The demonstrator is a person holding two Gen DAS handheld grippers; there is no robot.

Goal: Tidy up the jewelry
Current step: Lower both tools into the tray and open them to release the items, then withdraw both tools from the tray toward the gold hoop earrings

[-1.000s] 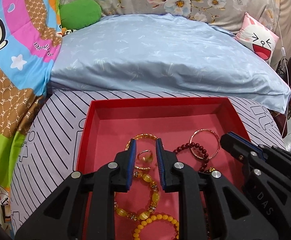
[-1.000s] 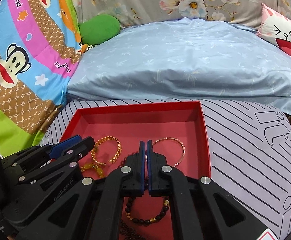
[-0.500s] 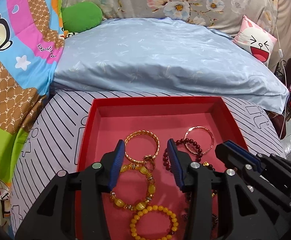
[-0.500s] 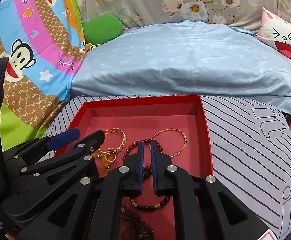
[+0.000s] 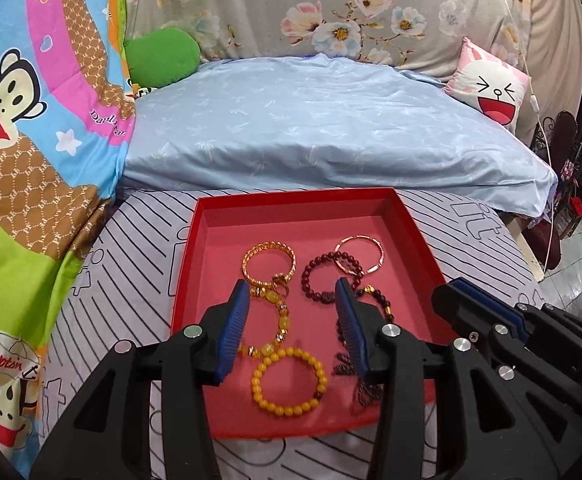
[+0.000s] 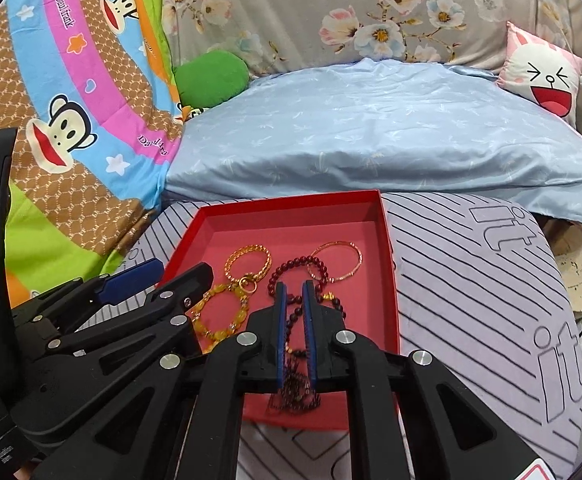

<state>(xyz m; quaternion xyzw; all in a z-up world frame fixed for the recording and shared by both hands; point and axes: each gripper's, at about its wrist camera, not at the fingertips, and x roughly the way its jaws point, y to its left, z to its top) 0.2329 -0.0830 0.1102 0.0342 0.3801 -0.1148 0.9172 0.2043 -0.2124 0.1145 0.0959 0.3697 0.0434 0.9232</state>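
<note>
A red tray [image 5: 417,236] [image 6: 387,236] lies on a striped cushion and holds several bracelets. In it are a gold bangle [image 5: 269,264], a small gold ring [image 5: 279,281], a dark red bead bracelet [image 5: 323,276], a thin rose-gold bangle [image 5: 358,254], a yellow bead bracelet [image 5: 289,380] and a dark tasselled bead string [image 6: 295,394]. My left gripper [image 5: 291,292] is open and empty above the tray's middle. My right gripper [image 6: 292,290] is slightly open and empty, its fingers over the dark beads; it also shows at the right of the left wrist view [image 5: 463,292].
The striped cushion [image 6: 471,280] lies on a bed. A light blue pillow [image 5: 323,132] lies behind the tray. A cartoon monkey quilt [image 5: 31,120] is at the left, a green cushion [image 5: 163,56] and a pink rabbit cushion [image 5: 491,88] at the back.
My left gripper has opened wide, let go of the gold ring in the tray and drawn back and up. My right gripper has parted slightly and drawn back too.
</note>
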